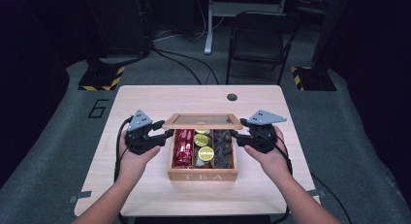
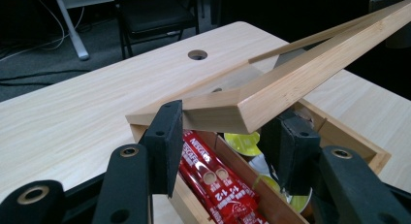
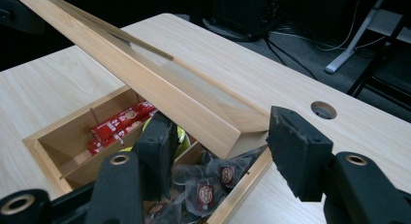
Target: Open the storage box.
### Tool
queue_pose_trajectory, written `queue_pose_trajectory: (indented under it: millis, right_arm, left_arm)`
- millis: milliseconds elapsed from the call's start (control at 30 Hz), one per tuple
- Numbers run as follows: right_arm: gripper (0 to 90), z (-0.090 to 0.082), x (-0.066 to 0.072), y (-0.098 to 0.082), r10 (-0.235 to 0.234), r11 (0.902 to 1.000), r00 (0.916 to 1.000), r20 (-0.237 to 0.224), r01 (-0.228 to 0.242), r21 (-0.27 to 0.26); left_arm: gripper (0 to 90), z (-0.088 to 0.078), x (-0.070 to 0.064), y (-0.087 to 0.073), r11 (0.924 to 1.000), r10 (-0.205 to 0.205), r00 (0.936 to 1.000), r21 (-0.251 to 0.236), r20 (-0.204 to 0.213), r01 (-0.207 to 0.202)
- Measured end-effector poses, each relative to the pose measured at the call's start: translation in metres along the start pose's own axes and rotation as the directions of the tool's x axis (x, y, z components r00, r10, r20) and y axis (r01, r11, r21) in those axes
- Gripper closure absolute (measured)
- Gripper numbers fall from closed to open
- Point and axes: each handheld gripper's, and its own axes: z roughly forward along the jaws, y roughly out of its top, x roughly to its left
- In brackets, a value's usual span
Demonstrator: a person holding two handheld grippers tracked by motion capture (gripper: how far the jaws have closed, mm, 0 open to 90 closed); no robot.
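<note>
While both grippers hold the lid [image 1: 202,120] by its two ends, it hangs raised over the back of the tea box [image 1: 202,175]. In the left gripper view, the left gripper [image 2: 228,136] has its jaws partly closed on the lid's corner, one pad on each side of the frame. In the right gripper view, the right gripper [image 3: 218,156] sits half closed round the opposite corner; whether both pads press there is unclear. Below, the box stands on the table [image 1: 145,185], near the front edge. Red packets [image 1: 183,147] fill its left compartment, yellow-green capsules [image 1: 205,153] the middle, dark sachets [image 1: 223,149] the right.
</note>
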Motion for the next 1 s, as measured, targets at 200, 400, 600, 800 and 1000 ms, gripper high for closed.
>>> queue_pose_trajectory:
  millis: [200, 400, 600, 800, 1000]
  right_arm:
    - [44.7, 0.003, -0.002, 0.005, -0.014, 0.9999, 0.9998, 0.016, 0.014, 0.004]
    - [46.2, 0.007, -0.005, 0.010, -0.016, 0.9999, 0.9995, 0.028, 0.016, -0.005]
    - [49.4, 0.009, -0.010, 0.015, -0.016, 0.9997, 0.9990, 0.042, 0.016, -0.017]
    - [52.7, 0.011, -0.012, 0.020, -0.024, 0.9995, 0.9979, 0.060, 0.025, -0.021]
    - [57.0, 0.014, -0.019, 0.025, -0.004, 0.9997, 0.9979, 0.064, 0.006, -0.023]
  left_arm:
    - [52.1, 0.002, 0.002, 0.006, 1.0000, 0.006, 0.9999, 0.000, -0.013, -0.006]
    - [53.5, 0.005, 0.005, 0.011, 0.9999, 0.000, 0.9998, -0.012, -0.022, 0.000]
    - [55.5, 0.009, 0.009, 0.018, 0.9999, 0.006, 0.9993, -0.011, -0.037, -0.007]
    - [57.3, 0.011, 0.012, 0.023, 0.9998, 0.005, 0.9989, -0.021, -0.047, -0.006]
    - [57.2, 0.014, 0.016, 0.027, 0.9992, 0.005, 0.9988, -0.039, -0.049, -0.007]
